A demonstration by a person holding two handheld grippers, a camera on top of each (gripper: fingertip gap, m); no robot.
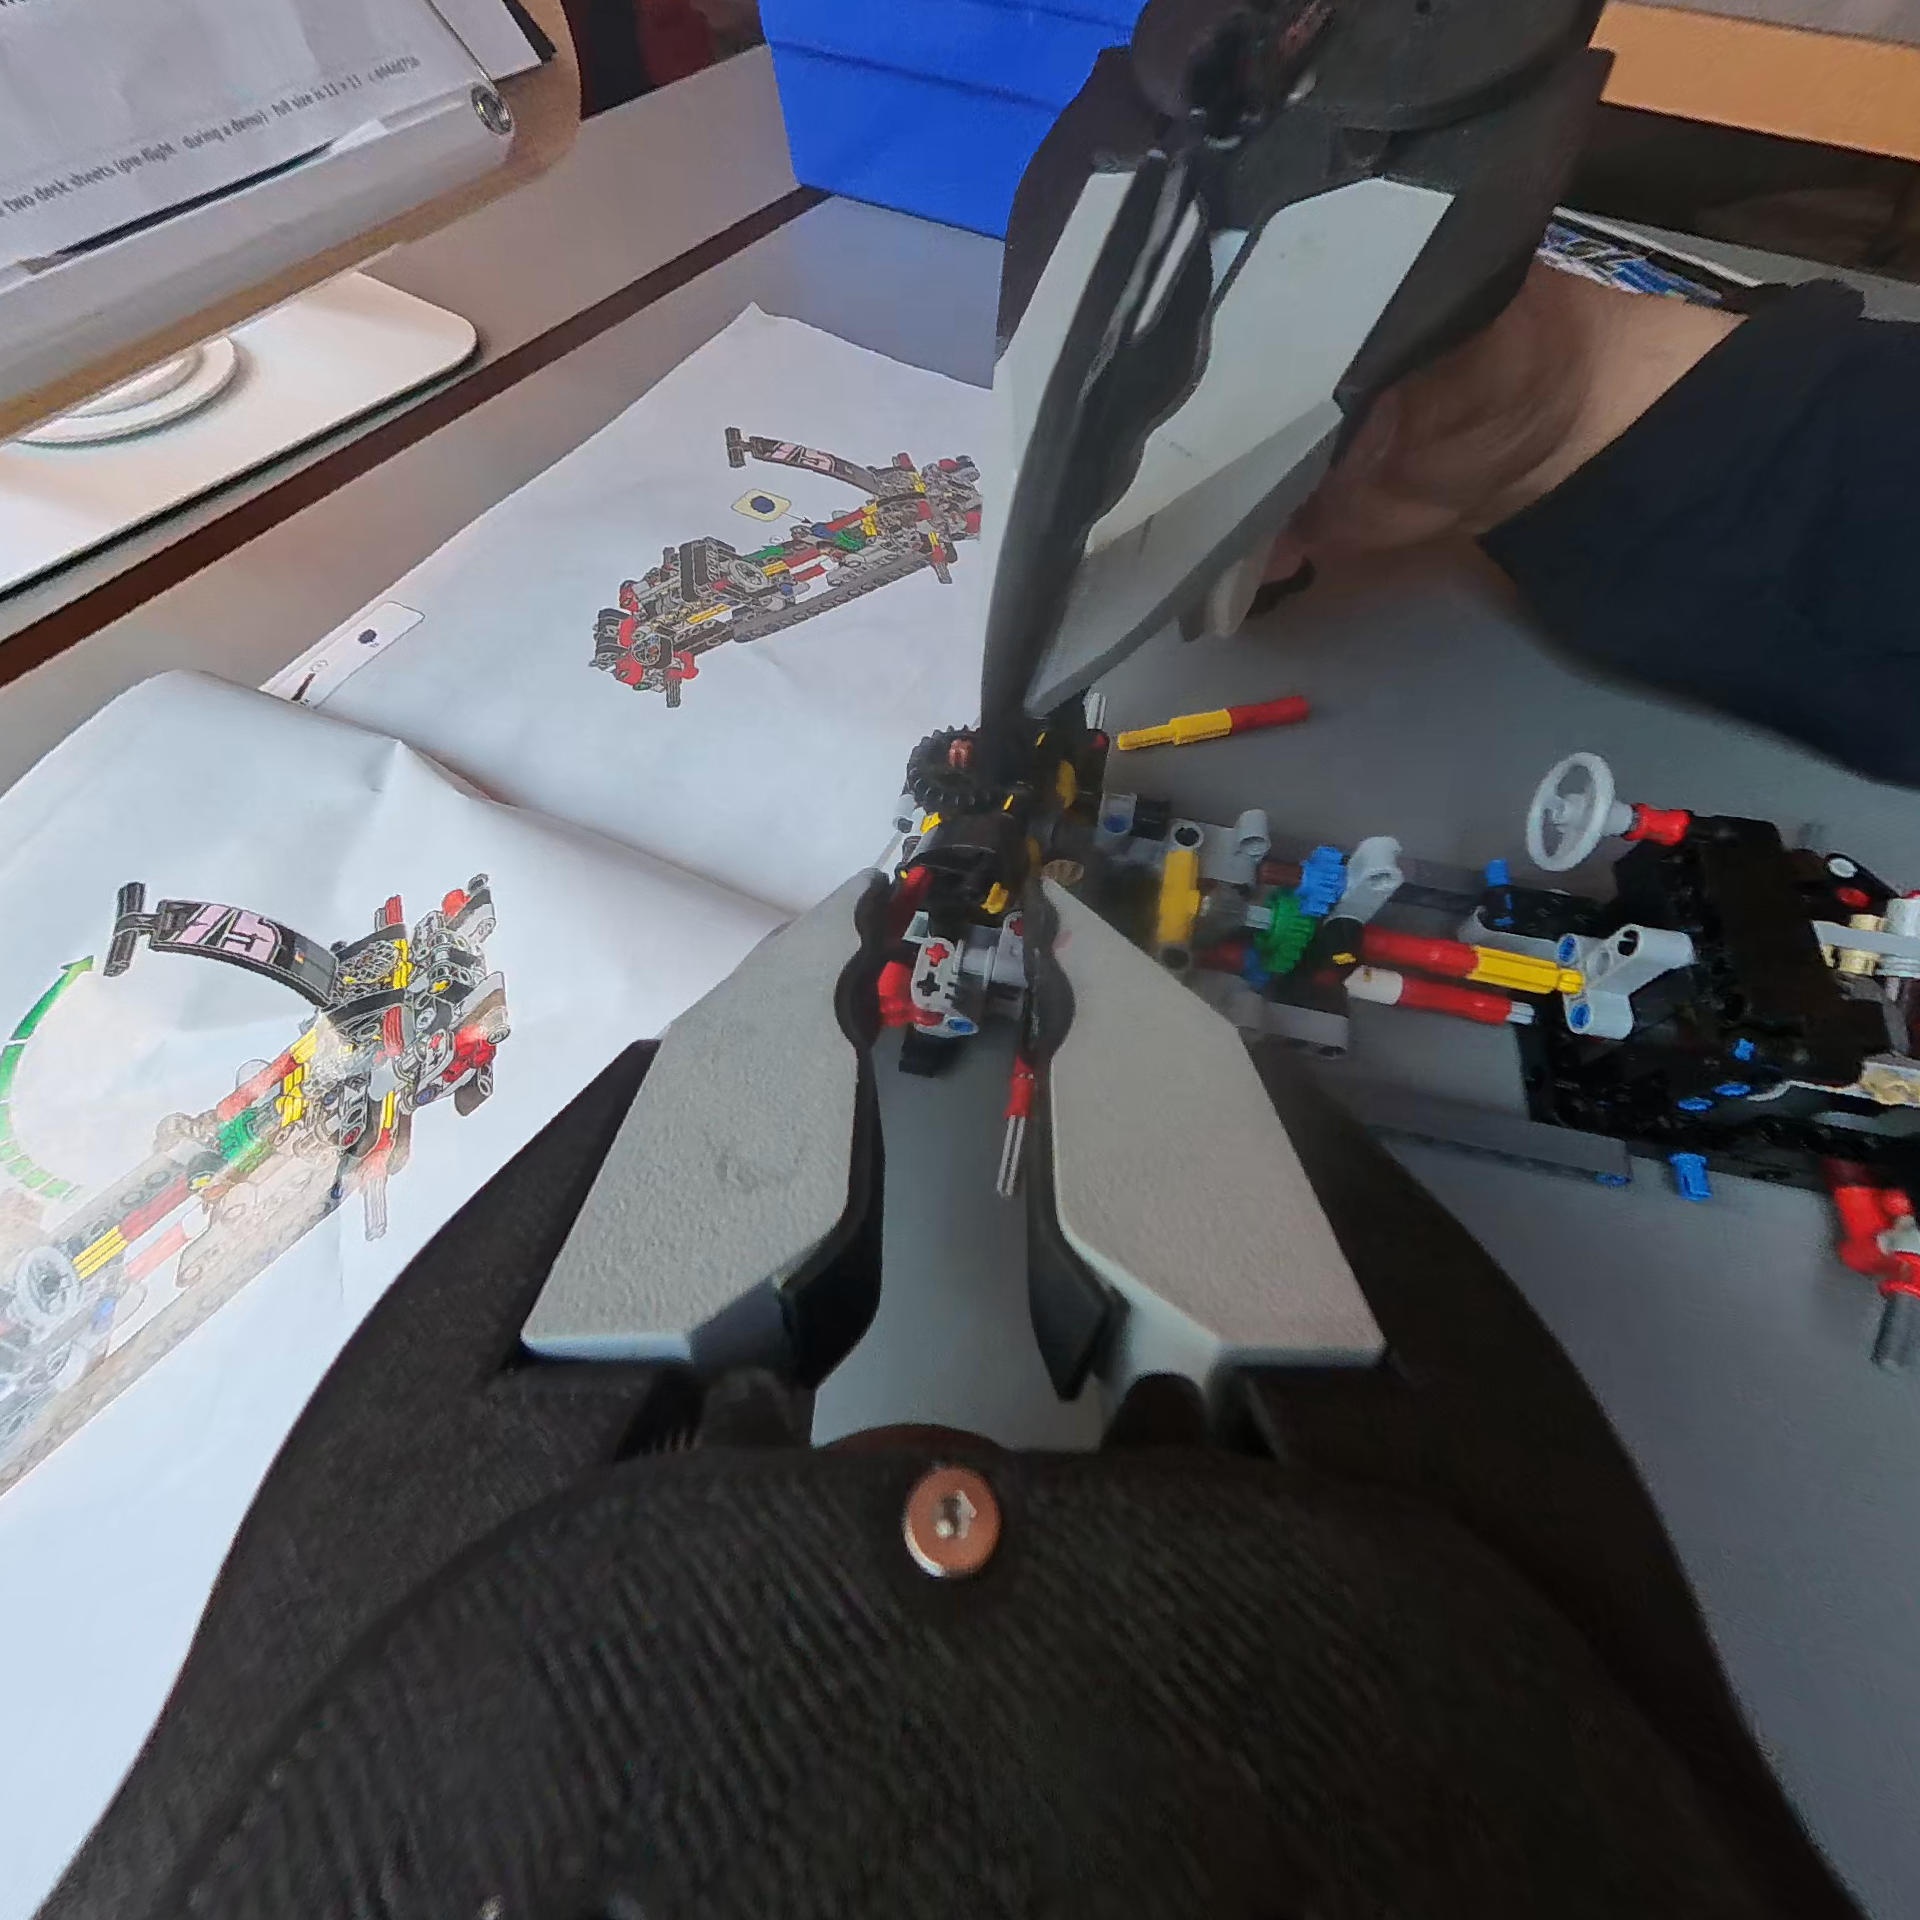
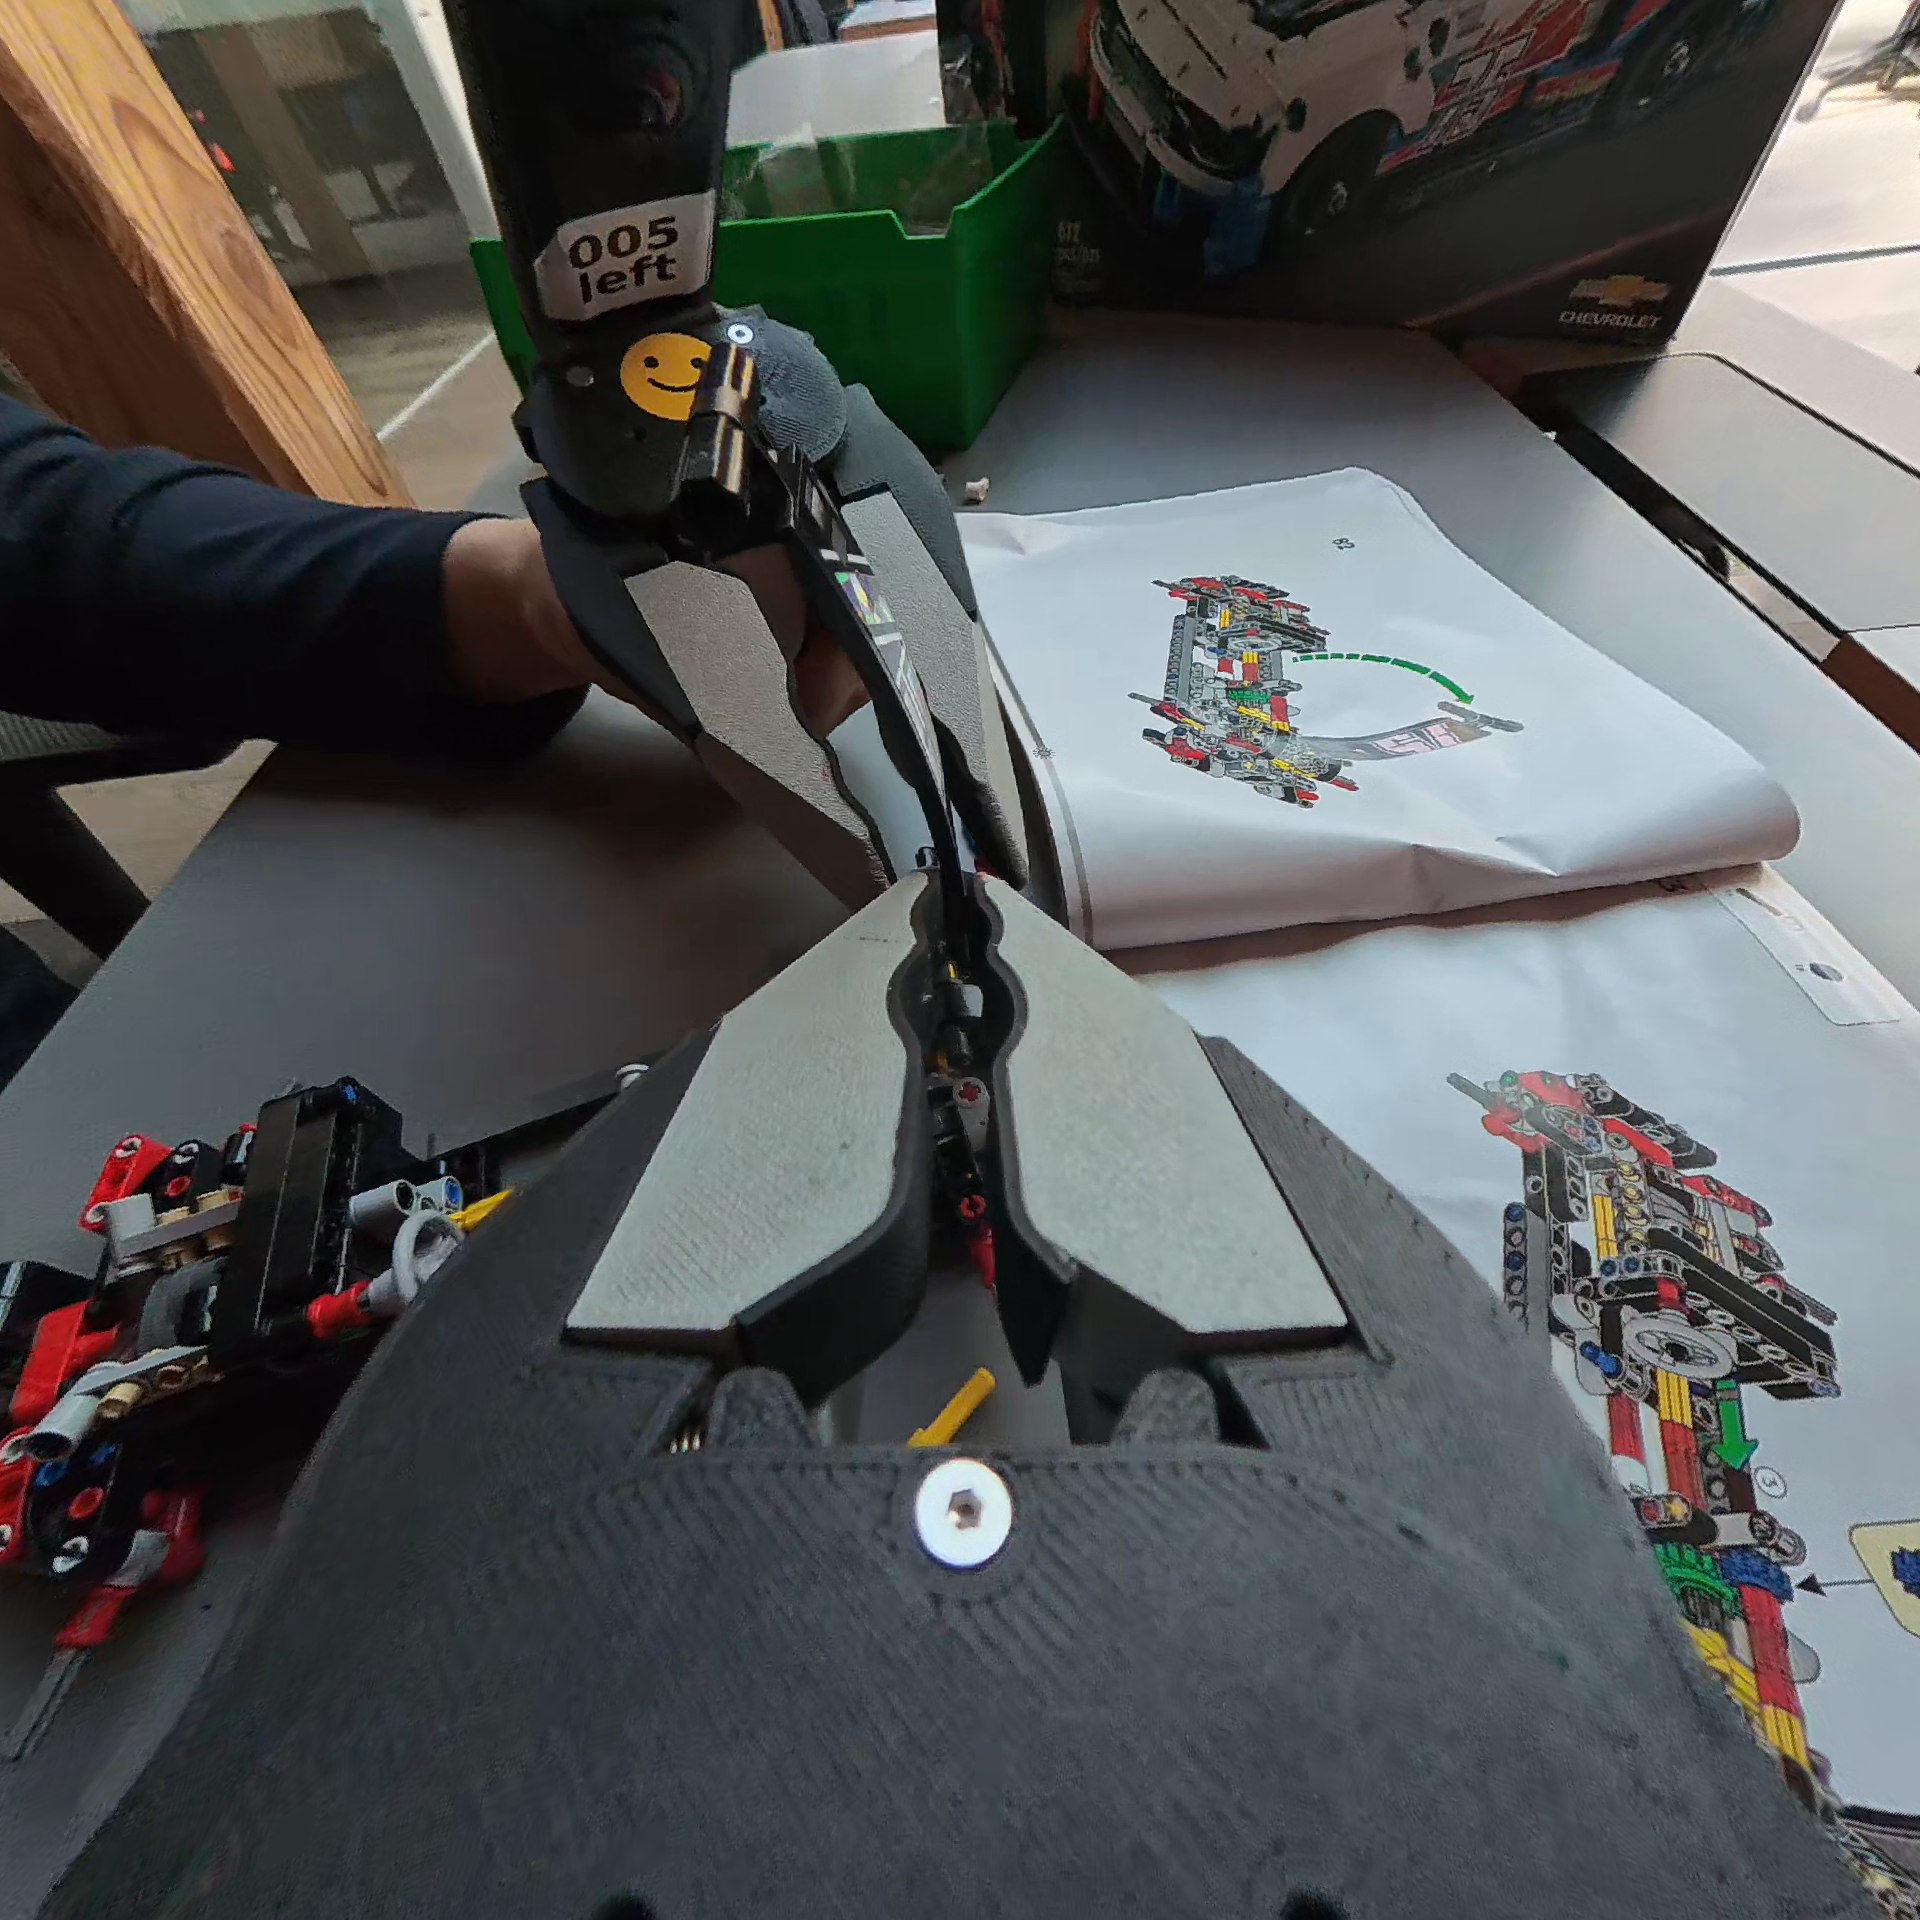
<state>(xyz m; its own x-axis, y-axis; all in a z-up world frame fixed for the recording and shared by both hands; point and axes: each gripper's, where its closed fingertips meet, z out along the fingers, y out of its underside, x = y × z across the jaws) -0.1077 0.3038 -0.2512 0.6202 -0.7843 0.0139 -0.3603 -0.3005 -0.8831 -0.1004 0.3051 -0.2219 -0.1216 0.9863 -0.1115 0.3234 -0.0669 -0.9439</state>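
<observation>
Two hand-held grippers met over one end of a long toy-brick car chassis [image 1: 1558, 966] of black, grey, red and yellow parts that lay on the grey table [image 1: 1558, 665], beside an open white instruction booklet [image 1: 582, 748] spread toward the table's far edge. We saw the left gripper [image 1: 961, 961] with its jaws a narrow way apart, closed on the chassis end: its grey fingers [image 1: 748, 1091] flanked a grey and red block of bricks there, and the dark pads pressed that block from both sides. The right gripper [image 2: 951, 914] had its jaws drawn together on a thin, curved black plastic strip [image 2: 894, 675] that arched up from the same end of the chassis; in the left wrist view this gripper came down from above, its tips just behind a black gear [image 1: 940, 764]. A loose yellow and red axle pin [image 1: 1210, 724] lay on the bare table near those tips. A white toy steering wheel [image 1: 1571, 810] stood farther along the chassis. Behind the booklet we noted a green plastic bin [image 2: 904, 301], a printed cardboard box [image 2: 1455, 156] and a blue bin [image 1: 914, 94].
</observation>
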